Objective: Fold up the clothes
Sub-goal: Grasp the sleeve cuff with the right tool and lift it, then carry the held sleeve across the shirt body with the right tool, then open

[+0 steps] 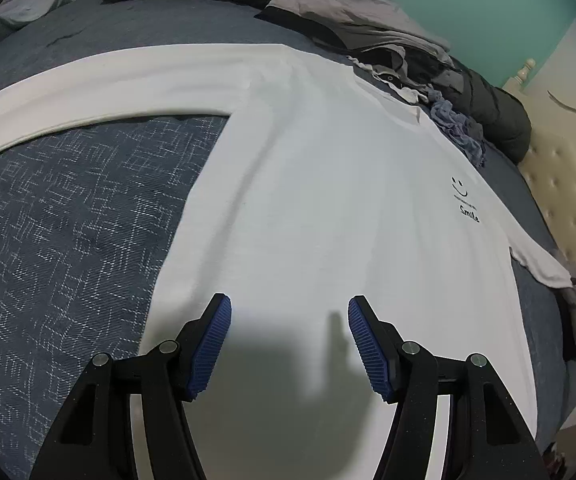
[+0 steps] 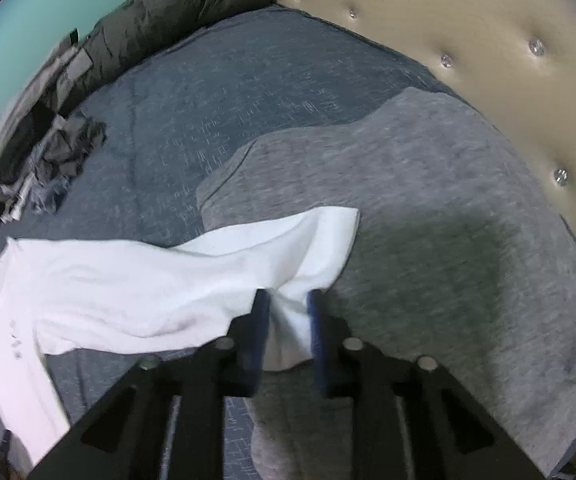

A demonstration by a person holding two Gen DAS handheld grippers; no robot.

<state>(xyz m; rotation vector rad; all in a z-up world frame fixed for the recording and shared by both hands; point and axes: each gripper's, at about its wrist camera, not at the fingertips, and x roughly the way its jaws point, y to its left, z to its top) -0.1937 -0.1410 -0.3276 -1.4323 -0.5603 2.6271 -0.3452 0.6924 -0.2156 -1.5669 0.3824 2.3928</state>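
clothes pile (image 1: 428, 76) beside white shirt (image 1: 308, 200); grey garment (image 2: 428, 200) under its sleeve.

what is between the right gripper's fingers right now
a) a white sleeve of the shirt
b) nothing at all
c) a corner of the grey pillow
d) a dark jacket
a: in the right wrist view the right gripper has its blue pads closed on a bunched white sleeve of the white shirt, lifted over the grey pillow.

A white long-sleeved shirt (image 1: 308, 200) with a small black "Smile" print lies spread flat on the bed, one sleeve (image 2: 207, 276) stretched sideways over a grey garment (image 2: 428, 220).
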